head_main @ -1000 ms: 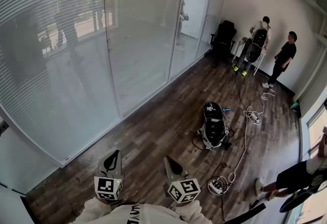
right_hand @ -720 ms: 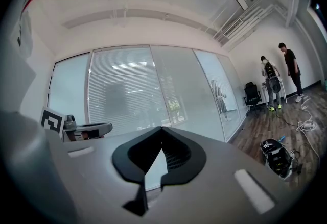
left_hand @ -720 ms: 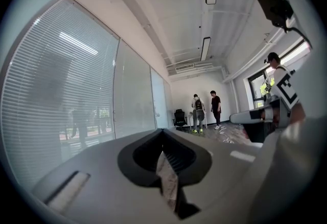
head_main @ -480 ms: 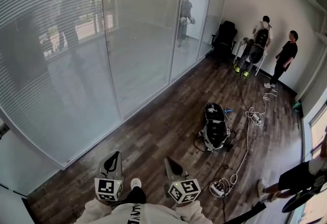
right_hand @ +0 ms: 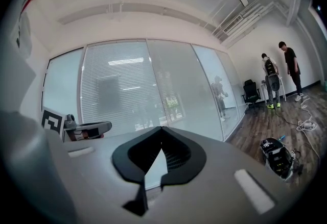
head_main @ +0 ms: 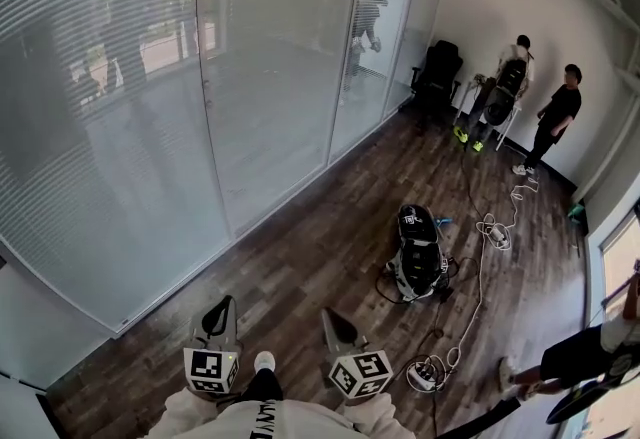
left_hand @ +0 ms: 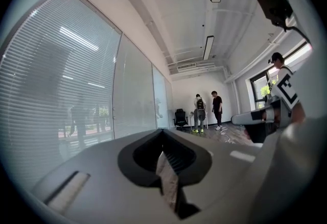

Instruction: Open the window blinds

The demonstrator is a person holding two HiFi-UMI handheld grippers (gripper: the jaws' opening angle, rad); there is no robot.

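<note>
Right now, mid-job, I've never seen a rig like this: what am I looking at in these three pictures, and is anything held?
There is no robot here: a person carries a two-jaw gripper in each hand. The head view looks down from their head; the left gripper and right gripper show at its bottom. The other two views ride on the grippers, looking along their jaws. Both pairs of jaws are shut, holding nothing. The blinds behind the glass wall stand ahead, not yet reached. On the wooden floor lie a black bag and cables.
</note>
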